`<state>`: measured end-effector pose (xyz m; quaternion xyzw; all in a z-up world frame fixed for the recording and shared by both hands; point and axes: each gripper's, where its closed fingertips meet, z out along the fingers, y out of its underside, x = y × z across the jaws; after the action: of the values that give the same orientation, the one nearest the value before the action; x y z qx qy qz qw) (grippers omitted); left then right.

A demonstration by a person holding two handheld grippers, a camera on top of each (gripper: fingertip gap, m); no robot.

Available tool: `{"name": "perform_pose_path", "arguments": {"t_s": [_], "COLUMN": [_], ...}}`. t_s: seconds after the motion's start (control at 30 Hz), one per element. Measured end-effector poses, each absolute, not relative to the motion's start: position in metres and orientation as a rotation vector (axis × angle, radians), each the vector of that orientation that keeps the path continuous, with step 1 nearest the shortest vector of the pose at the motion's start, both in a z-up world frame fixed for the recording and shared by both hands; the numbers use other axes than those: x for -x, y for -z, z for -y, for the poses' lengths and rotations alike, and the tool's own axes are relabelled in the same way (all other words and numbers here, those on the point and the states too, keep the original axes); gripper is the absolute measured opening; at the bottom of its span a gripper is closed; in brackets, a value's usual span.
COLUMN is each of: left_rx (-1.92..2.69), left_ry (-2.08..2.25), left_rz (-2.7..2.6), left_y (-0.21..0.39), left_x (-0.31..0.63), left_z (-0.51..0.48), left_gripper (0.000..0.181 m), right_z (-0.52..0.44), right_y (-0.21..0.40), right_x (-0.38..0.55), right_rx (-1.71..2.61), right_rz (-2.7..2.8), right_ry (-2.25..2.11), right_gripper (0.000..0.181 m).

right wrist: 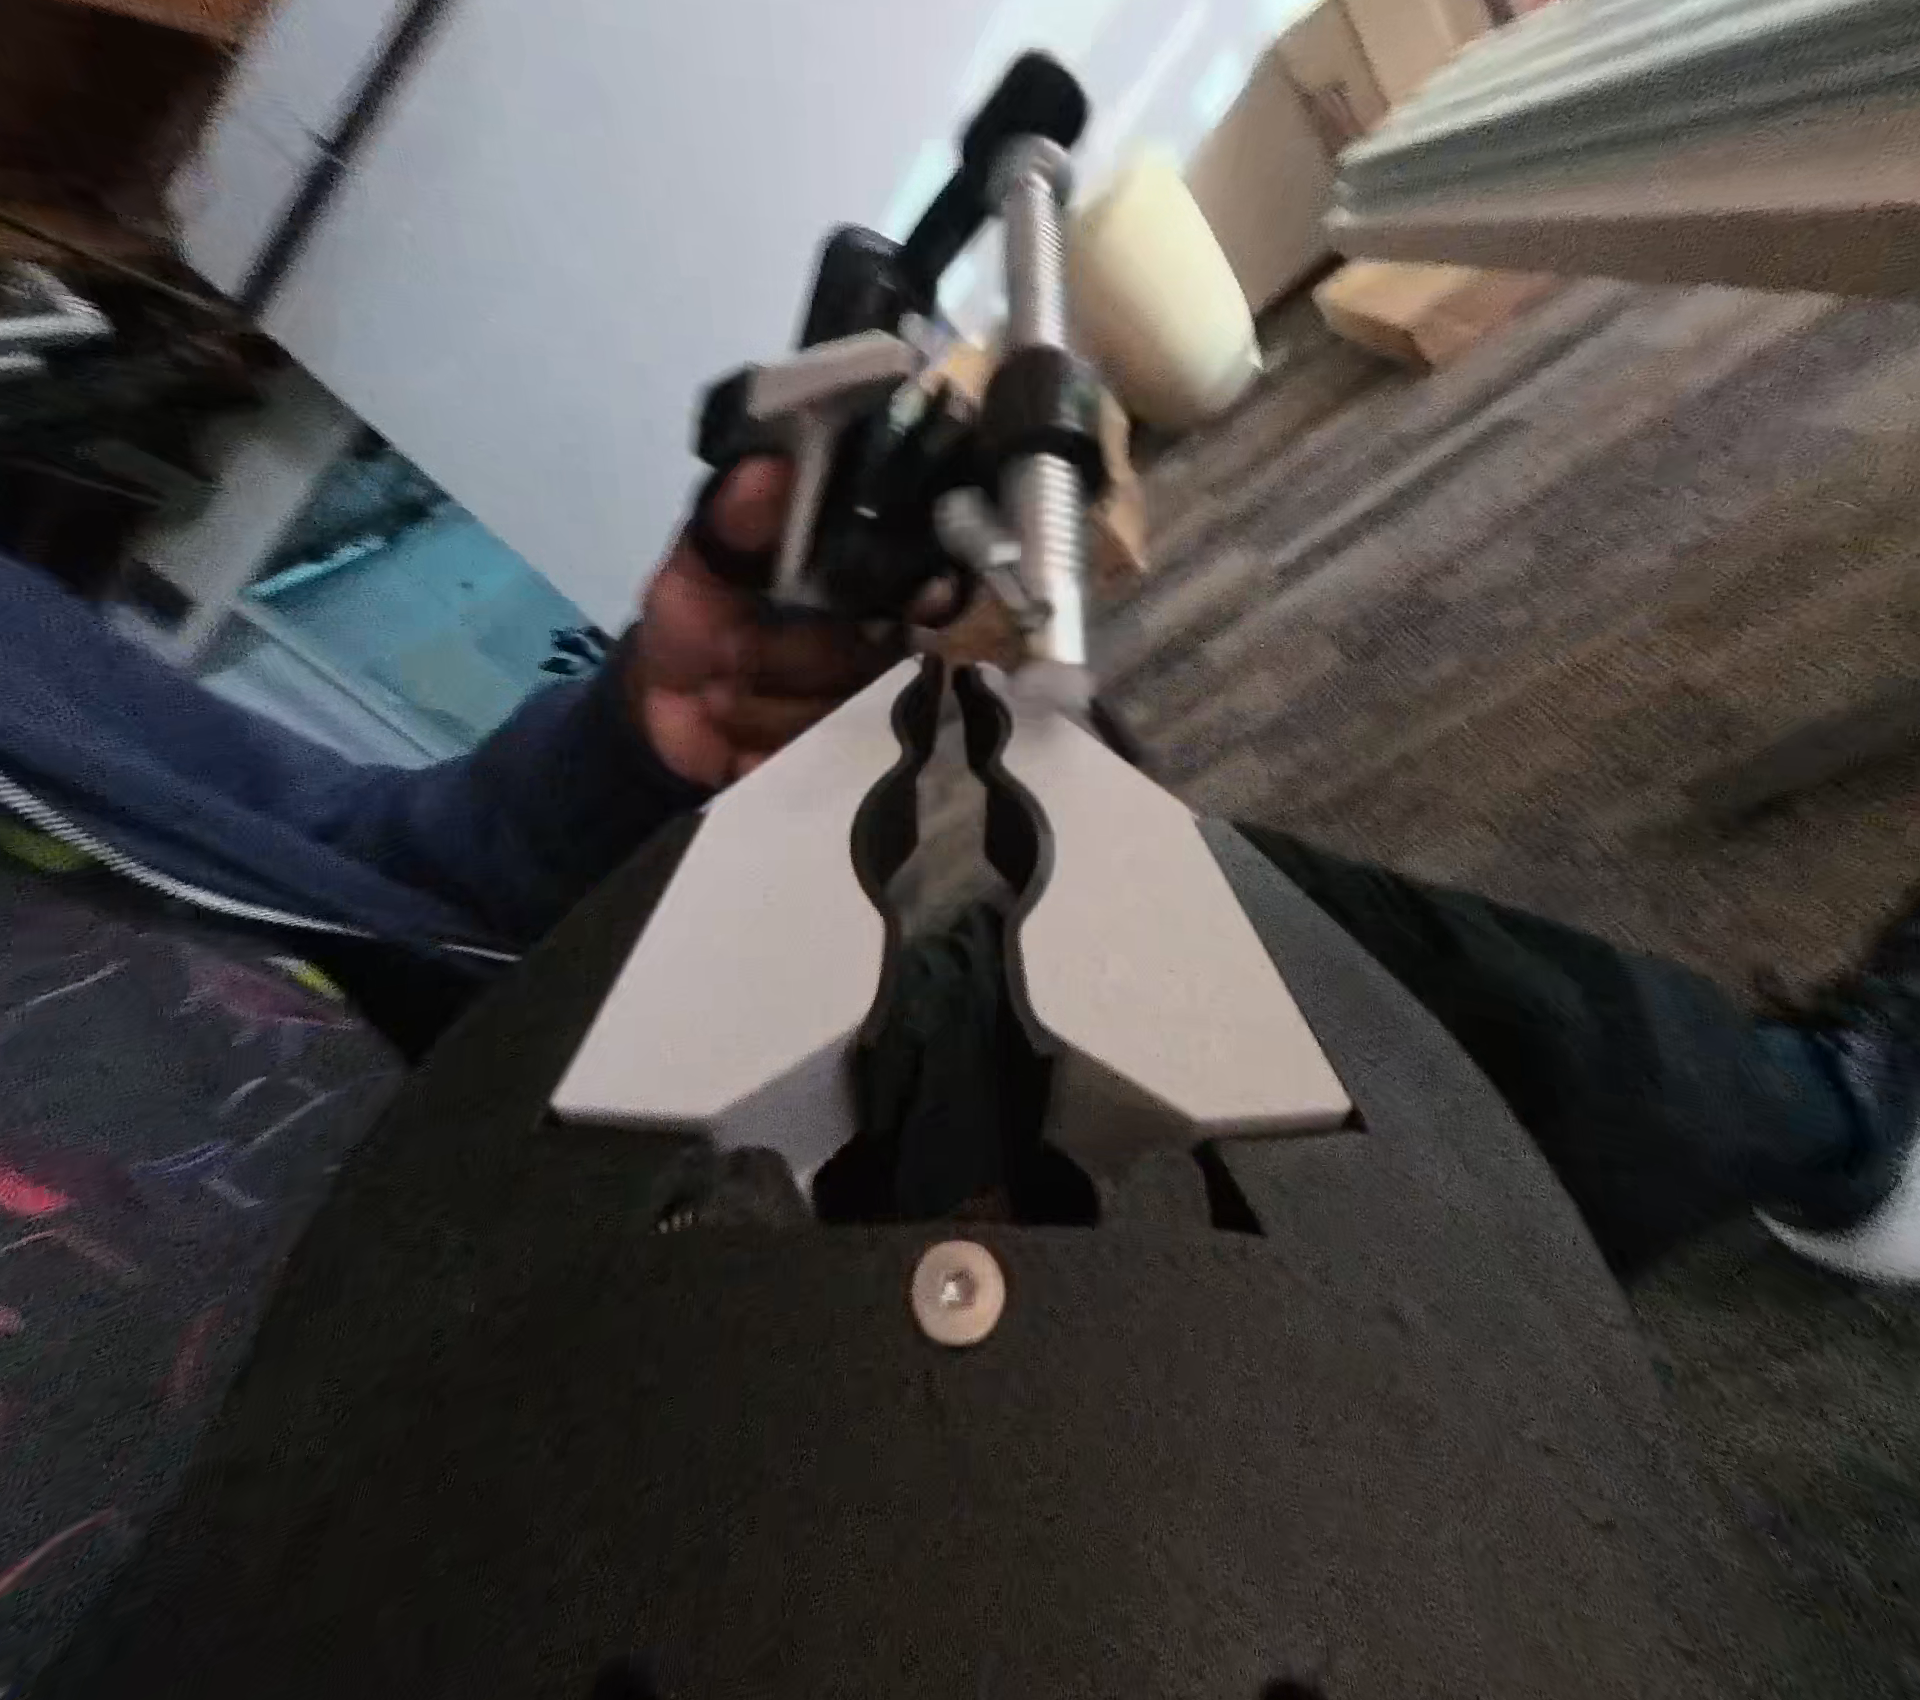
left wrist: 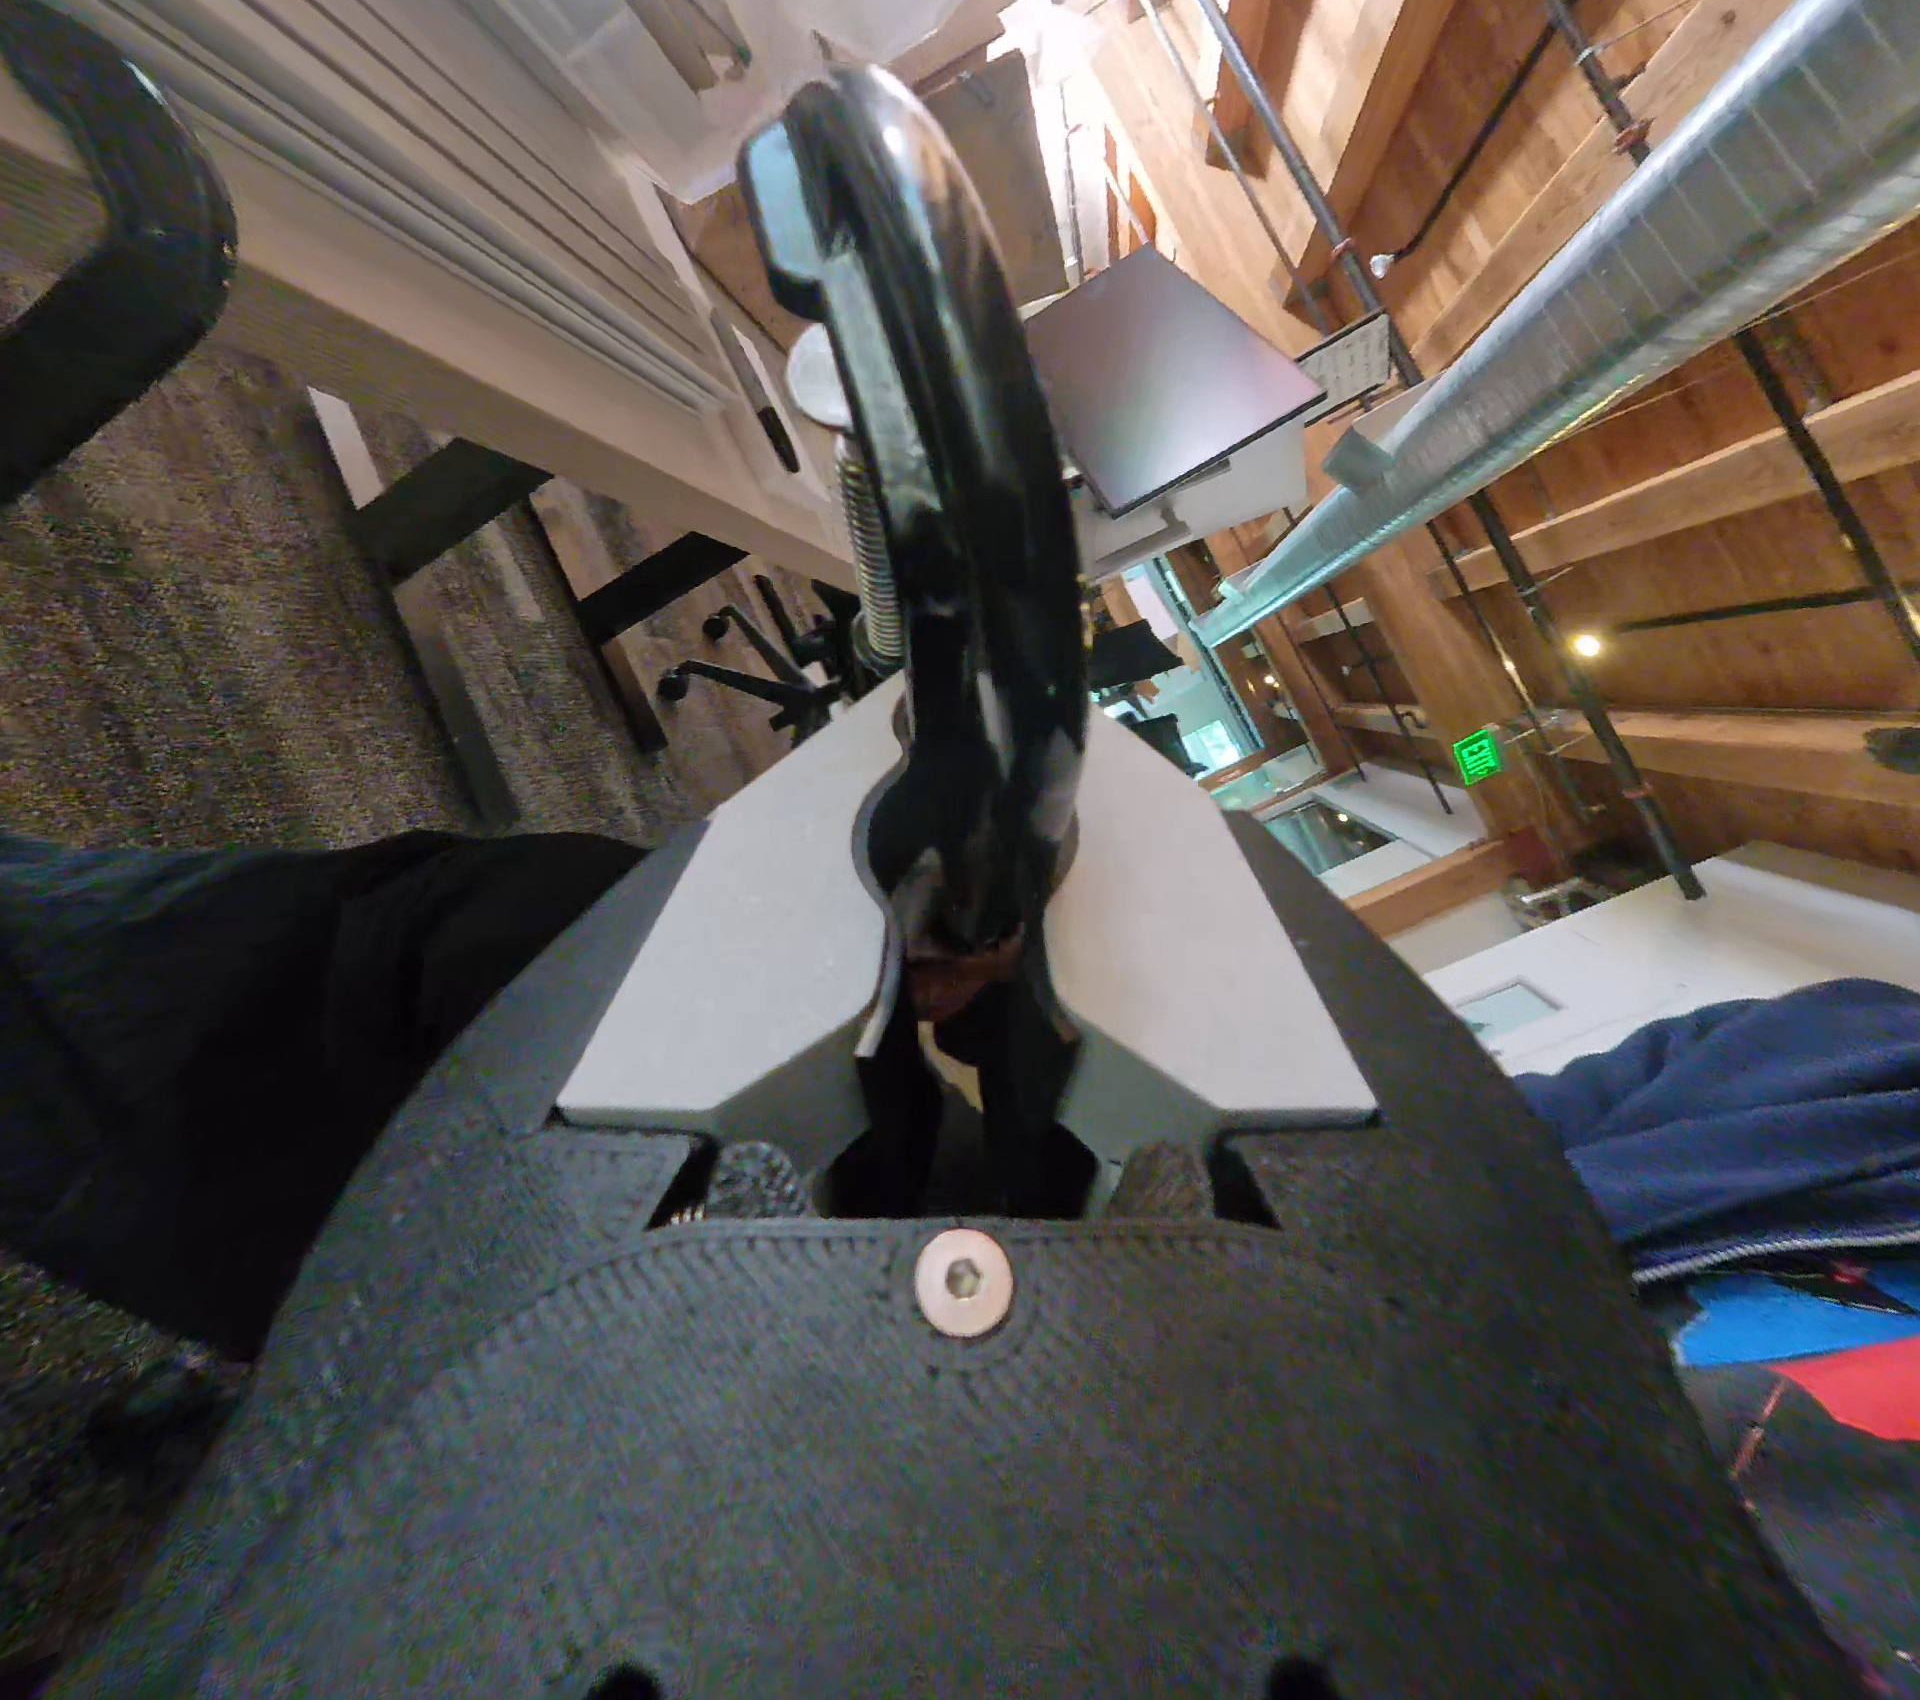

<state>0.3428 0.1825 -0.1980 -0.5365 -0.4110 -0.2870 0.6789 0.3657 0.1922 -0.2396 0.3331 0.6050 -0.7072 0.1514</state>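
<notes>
Gripping a black C-clamp (left wrist: pixel 935 445), the left gripper (left wrist: pixel 966 829) hides its lower frame.

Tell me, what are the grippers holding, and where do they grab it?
The left gripper is shut on the black C-clamp, at the lower end of its curved frame. The right gripper pinches the clamp's silver screw handle.

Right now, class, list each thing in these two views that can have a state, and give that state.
left gripper, shut on the black C-clamp
right gripper, nearly closed, tips at the clamp's screw end; grip unclear through blur
clamp screw, long thread exposed
dark screen, tilted, not lit
green sign, lit
round lamp, on
</notes>
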Motion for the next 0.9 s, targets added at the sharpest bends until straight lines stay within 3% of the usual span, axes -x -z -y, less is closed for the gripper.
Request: {"name": "perform_pose_path", "arguments": {"t_s": [0.2, 0.4, 0.53, 0.67, 0.77, 0.9], "left_rx": [1.204, 1.23, 1.192, 1.206, 1.242, 1.24], "left_ry": [0.671, 0.625, 0.639, 0.655, 0.647, 0.615], "left_rz": [0.9, 0.94, 0.932, 0.901, 0.897, 0.921], "left_y": [0.193, 0.202, 0.198, 0.193, 0.194, 0.197], "left_x": [-0.347, -0.342, -0.341, -0.346, -0.348, -0.344], "left_z": [-0.183, -0.178, -0.178, -0.18, -0.18, -0.176], "left_gripper": [0.018, 0.018, 0.018, 0.018, 0.018, 0.018], "right_z": [-0.225, -0.233, -0.193, -0.201, -0.233, -0.244], "right_y": [0.25, 0.182, 0.23, 0.268, 0.233, 0.186], "right_x": [-0.315, -0.354, -0.377, -0.339, -0.317, -0.346], "right_rx": [-1.283, -0.858, -0.859, -1.172, -1.203, -0.896], "right_rz": [-1.624, -1.373, -1.695, -1.797, -1.453, -1.264], "right_ry": [2.099, 2.336, 2.069, 2.01, 2.227, 2.348], "right_gripper": [0.004, 0.002, 0.003, 0.003, 0.003, 0.002]}}
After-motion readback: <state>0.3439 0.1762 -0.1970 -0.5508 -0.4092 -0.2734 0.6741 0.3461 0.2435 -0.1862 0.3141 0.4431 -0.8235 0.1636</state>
